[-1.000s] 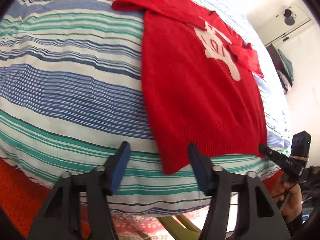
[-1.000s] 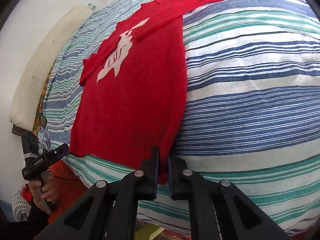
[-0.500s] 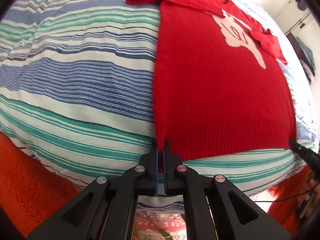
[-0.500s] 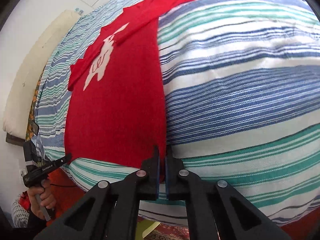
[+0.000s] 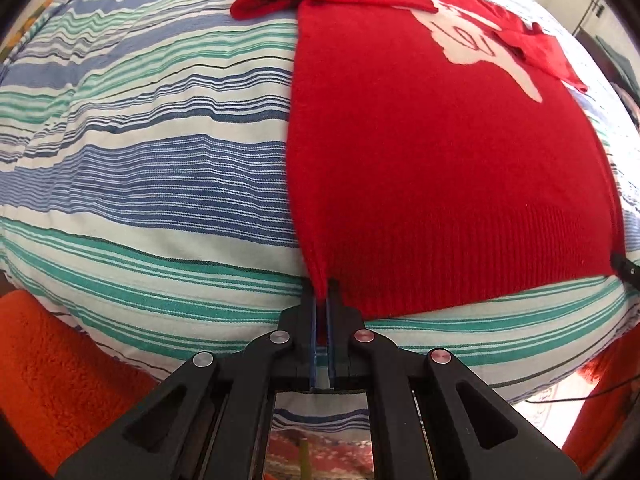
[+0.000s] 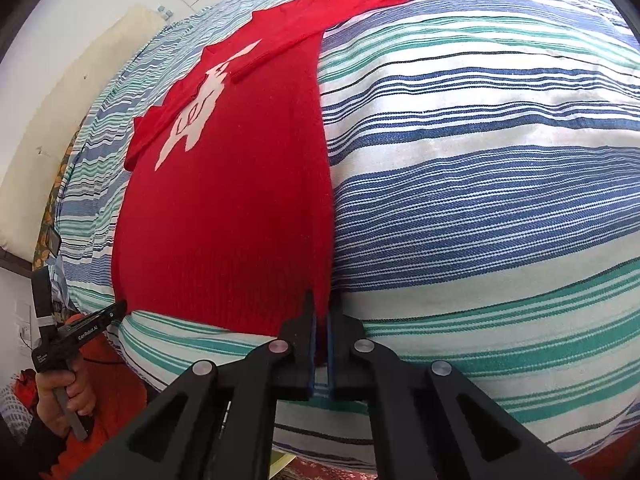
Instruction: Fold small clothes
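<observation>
A small red knit sweater point(image 5: 432, 168) with a white figure on its chest lies flat on a striped bed, sleeves folded across the top. My left gripper point(image 5: 321, 292) is shut on the sweater's near left hem corner. In the right wrist view the sweater point(image 6: 228, 216) lies to the left, and my right gripper point(image 6: 321, 312) is shut on its near right hem corner. The left gripper also shows in the right wrist view point(image 6: 120, 307) at the hem's other corner, held by a hand. The right gripper's tip shows in the left wrist view point(image 5: 624, 268).
The bed cover point(image 5: 140, 168) has blue, green and white stripes and bulges upward. An orange blanket or rug point(image 5: 52, 364) lies below the bed's near edge. A cream headboard cushion point(image 6: 60, 120) stands at the bed's far left.
My left gripper was open short of the hem one second ago; it has closed on the left hem corner. Both grippers have moved closer to the bed, and the hem is drawn taut.
</observation>
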